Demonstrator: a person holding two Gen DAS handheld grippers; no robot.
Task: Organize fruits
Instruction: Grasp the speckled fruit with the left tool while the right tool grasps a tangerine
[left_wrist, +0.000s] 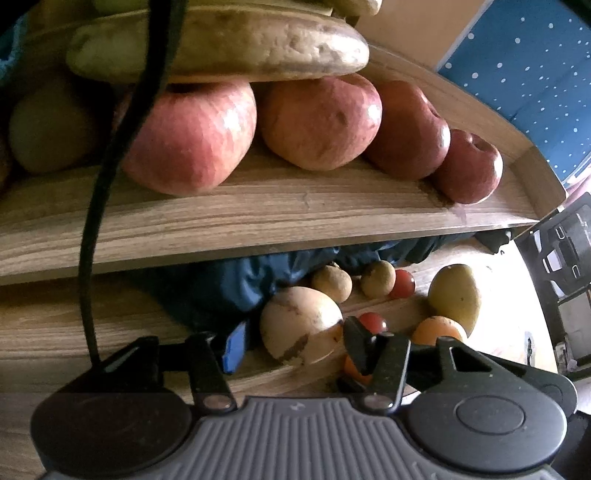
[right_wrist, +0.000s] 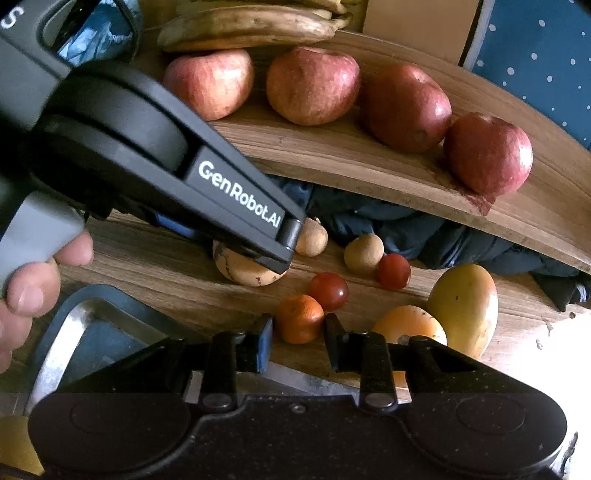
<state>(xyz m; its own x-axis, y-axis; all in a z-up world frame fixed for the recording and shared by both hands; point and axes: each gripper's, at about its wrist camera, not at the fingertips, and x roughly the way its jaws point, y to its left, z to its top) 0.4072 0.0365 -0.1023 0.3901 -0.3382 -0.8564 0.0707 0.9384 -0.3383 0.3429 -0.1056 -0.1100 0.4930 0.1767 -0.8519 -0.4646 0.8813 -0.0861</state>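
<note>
The left tool (left_wrist: 291, 345) brackets a pale tan fruit (left_wrist: 301, 325), the right tool (right_wrist: 297, 341) spreads around an orange (right_wrist: 300, 318), under 4 shelved apples (right_wrist: 313, 85).

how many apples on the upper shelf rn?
4, in a row along the upper shelf under the bananas: leftmost apple, second apple, third apple, rightmost apple. The left gripper's body blocks the shelf's left end, so more may be hidden.

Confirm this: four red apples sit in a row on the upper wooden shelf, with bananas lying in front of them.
Not quite. The four red apples do sit in a row on the upper wooden shelf, but the bananas lie behind them, not in front. The right wrist view shows this.
</note>
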